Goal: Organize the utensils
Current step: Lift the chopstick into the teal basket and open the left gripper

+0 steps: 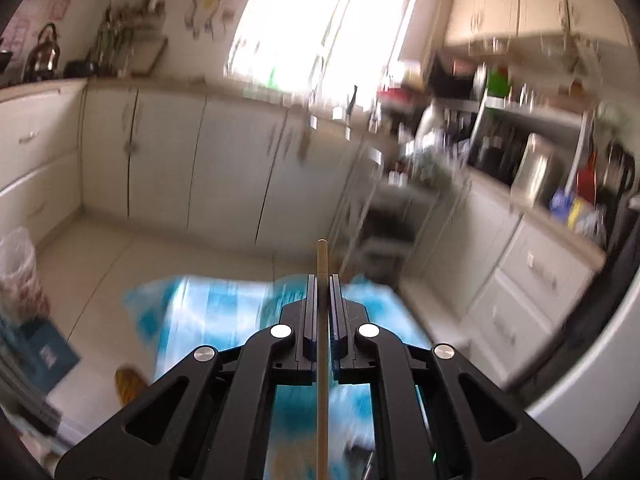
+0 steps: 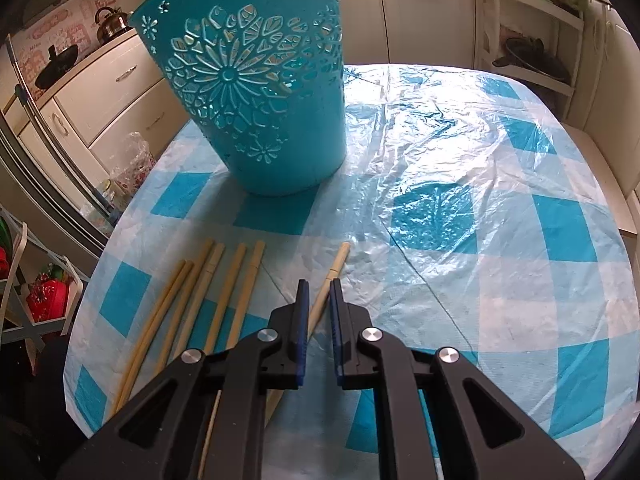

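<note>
My left gripper (image 1: 322, 278) is shut on a pale wooden chopstick (image 1: 322, 256), whose tip sticks out past the fingers, high above the blue-and-white checked table (image 1: 208, 312). My right gripper (image 2: 319, 283) hangs low over the table (image 2: 480, 200) with its jaws narrow and closing. One chopstick (image 2: 338, 262) lies slanted between the fingertips and runs under the left finger; the pads do not press on it. Several more chopsticks (image 2: 232, 280) lie side by side to the left. A teal cut-out plastic holder (image 2: 260, 92) stands upright at the back of the table.
A crinkled clear plastic sheet covers the tablecloth. Kitchen cabinets (image 1: 168, 152) ring the room, and a metal rack (image 1: 372, 216) stands beyond the table. A bag-lined bin (image 1: 18, 264) sits on the floor at left. A white shelf (image 2: 528, 40) stands at the far right, with red items (image 2: 48, 296) low at left.
</note>
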`<state>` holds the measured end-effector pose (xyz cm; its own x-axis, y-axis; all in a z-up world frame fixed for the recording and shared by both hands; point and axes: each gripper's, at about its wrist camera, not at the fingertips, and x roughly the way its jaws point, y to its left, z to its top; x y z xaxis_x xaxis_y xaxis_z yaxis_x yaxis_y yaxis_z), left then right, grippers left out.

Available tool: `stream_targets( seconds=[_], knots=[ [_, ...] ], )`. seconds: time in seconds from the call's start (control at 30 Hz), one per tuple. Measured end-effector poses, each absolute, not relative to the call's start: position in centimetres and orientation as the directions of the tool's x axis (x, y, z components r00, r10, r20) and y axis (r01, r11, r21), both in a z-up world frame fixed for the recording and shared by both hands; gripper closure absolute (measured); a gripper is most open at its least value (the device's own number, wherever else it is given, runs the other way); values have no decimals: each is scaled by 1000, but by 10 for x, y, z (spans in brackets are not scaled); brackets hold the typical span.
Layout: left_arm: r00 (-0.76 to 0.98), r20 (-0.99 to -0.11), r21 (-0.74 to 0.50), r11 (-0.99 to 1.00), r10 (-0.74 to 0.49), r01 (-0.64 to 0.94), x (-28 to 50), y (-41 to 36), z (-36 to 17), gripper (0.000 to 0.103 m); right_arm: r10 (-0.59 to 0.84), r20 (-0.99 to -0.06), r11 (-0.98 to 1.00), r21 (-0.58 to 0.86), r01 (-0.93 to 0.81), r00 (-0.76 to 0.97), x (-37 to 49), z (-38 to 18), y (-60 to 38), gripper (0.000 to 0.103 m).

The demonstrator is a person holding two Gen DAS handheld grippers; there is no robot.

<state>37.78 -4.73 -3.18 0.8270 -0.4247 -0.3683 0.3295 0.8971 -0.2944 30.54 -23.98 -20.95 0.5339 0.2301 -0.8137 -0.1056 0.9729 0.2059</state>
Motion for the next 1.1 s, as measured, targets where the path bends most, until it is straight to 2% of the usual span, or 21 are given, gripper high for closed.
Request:
stream_targets(
  seconds=[0.13,0.27,0.5,0.73,1.0,1.1],
  knots=[
    [911,-238,-355,903,-337,241,419,-55,-8,98,231,-807,973,202,-112,544,304,-209,-240,92],
    [958,-197,-386,915,-209,120,452,-59,-13,98,228,-803,974,188,-128,551,301,-210,-239,92],
    [958,-254,-403,915,-132,19,492,-72,-52,98,235,-802,972,184,-147,549,305,-209,-237,92],
    [961,-257,-314,949,-100,14,476,-83,-71,98,251,-801,968,199,-154,544,310,-209,-238,92],
    [933,-343,-266,964,-108,14,469,-85,-93,98,247,-802,969,193,-155,544,310,-209,-238,92],
    [921,-374,-231,973,-108,20,459,-80,-99,89,247,-804,969,191,-160,542,311,-208,-238,92]
  ],
)
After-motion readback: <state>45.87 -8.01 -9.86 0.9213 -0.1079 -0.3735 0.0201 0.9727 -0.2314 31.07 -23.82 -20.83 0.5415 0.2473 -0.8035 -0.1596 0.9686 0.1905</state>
